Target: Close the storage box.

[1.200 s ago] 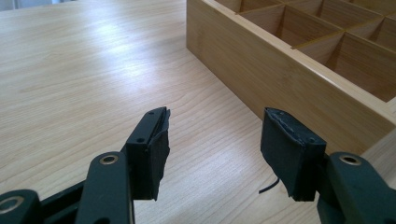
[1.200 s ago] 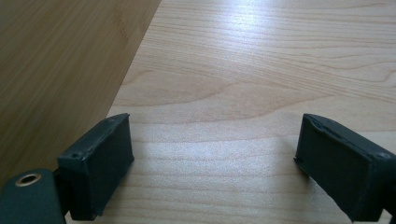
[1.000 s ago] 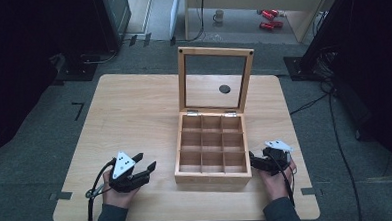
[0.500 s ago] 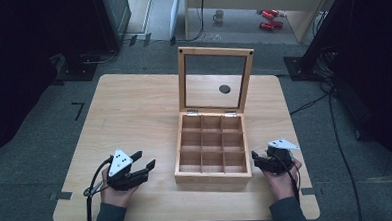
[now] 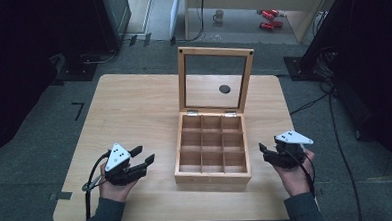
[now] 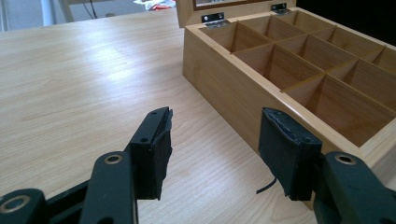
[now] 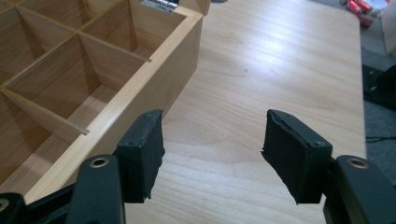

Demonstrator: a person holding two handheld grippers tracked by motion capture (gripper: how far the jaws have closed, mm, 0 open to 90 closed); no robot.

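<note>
Centrally on the counter (image 5: 134, 108) sits the wooden box (image 5: 213, 176), its lid (image 5: 216, 80) swung up on two metal hinges at the far edge and standing upright, a framed pane through which a dark round spot on the counter shows. The box is split into nine square compartments, three by three, and all that can be seen of them is bare wood. Its near wall lies close to the counter's near edge.

To the left of the box, just beside its near left corner but apart from it, the left gripper (image 5: 142, 159) hangs low over the counter in the person's left hand (image 5: 116, 190). Its jaws have just been closing a little, yet they stand wide, with nothing between them; in the left gripper view (image 6: 212, 154) the box's side wall runs just past the right-hand jaw without touching.

To the right of the box, a short way off its near right corner, the right gripper (image 5: 264, 151) is held in the right hand (image 5: 296, 175). Its jaws have just been closing too and stand at a middling gap, with only bare counter between them in the right gripper view (image 7: 212, 156), the box wall off beside the left-hand jaw.
</note>
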